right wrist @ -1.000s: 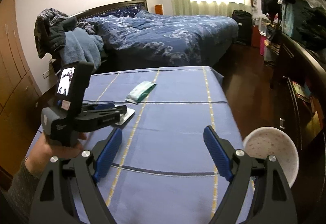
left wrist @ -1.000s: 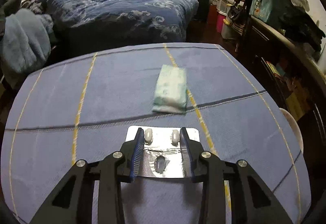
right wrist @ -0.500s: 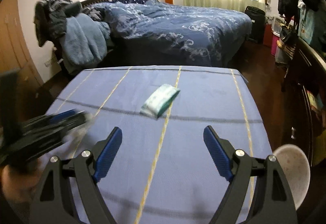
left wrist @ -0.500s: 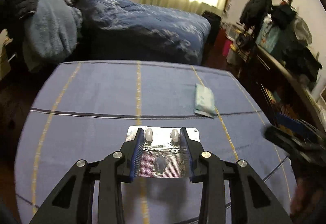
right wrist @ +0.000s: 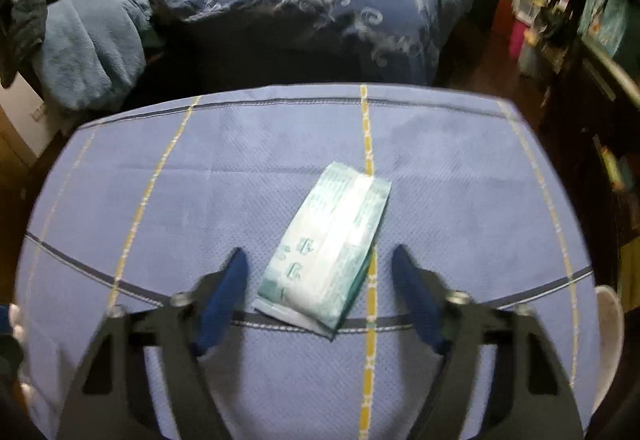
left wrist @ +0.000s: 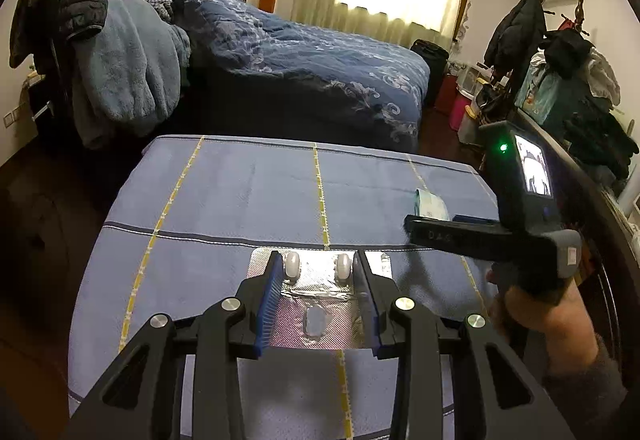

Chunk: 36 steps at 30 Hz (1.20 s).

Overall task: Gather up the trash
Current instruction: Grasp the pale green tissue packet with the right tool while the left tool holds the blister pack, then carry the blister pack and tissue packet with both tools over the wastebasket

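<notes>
My left gripper (left wrist: 316,264) is shut on a silver pill blister pack (left wrist: 320,316), held above the blue tablecloth (left wrist: 248,195). A pale green tissue packet (right wrist: 332,256) lies flat on the cloth. My right gripper (right wrist: 320,260) hangs low over it with a blue finger on each side, and its jaws are closing; gaps still show between the pads and the packet. In the left wrist view the right gripper (left wrist: 412,226) comes in from the right, held by a hand (left wrist: 540,312), and covers most of the tissue packet (left wrist: 430,203).
A white bowl-like bin (right wrist: 608,336) sits off the table's right edge. Beyond the table stands a bed with a blue quilt (left wrist: 312,55). Blue clothes (left wrist: 120,71) hang at the left, and a dark cluttered cabinet (left wrist: 580,143) runs along the right.
The right gripper has moved forward and down over the tissue packet, and its jaws have narrowed. The left gripper has swung left with the blister pack still held.
</notes>
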Each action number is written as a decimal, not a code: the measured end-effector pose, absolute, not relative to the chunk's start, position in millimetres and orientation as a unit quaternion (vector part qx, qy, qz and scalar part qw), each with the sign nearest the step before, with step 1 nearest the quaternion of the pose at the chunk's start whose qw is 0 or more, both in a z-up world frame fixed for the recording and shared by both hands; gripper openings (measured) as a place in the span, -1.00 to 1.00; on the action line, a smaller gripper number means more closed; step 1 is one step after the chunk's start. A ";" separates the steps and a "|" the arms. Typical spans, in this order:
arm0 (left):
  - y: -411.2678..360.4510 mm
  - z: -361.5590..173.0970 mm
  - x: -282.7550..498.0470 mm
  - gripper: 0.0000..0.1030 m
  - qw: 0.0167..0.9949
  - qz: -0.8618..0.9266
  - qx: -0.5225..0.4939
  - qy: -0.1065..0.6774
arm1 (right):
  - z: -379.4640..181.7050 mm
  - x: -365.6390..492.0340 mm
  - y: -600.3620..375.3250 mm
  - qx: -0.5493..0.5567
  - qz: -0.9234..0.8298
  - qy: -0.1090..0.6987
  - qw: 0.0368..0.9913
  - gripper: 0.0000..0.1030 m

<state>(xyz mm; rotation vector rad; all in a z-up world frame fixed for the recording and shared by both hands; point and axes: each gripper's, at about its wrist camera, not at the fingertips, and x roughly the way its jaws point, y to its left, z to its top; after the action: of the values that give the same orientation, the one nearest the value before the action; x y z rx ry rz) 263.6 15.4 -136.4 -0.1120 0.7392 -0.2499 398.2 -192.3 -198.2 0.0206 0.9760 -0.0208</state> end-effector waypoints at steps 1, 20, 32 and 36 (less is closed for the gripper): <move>15.7 -137.0 263.3 -0.30 0.923 -0.122 -0.055 0.361 | -197.9 397.3 -191.3 0.010 -0.009 0.469 0.883 0.05; -26.0 -120.2 231.3 -0.30 0.927 -0.132 -0.020 0.351 | -158.6 273.7 -246.7 0.044 0.018 0.423 0.905 -0.10; -123.4 -101.2 205.9 -0.29 0.916 -0.216 0.024 0.336 | -131.9 173.2 -323.0 0.068 -0.025 0.369 0.927 -0.10; -170.0 -99.5 200.0 -0.29 0.907 -0.255 0.043 0.332 | -130.5 147.3 -356.0 0.082 -0.051 0.359 0.928 -0.10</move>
<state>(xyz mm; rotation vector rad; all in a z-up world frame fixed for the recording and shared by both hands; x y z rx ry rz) 200.0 -170.0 -99.5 0.0897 0.6858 -0.5255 147.3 -356.0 -130.5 0.1688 0.7366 -0.1054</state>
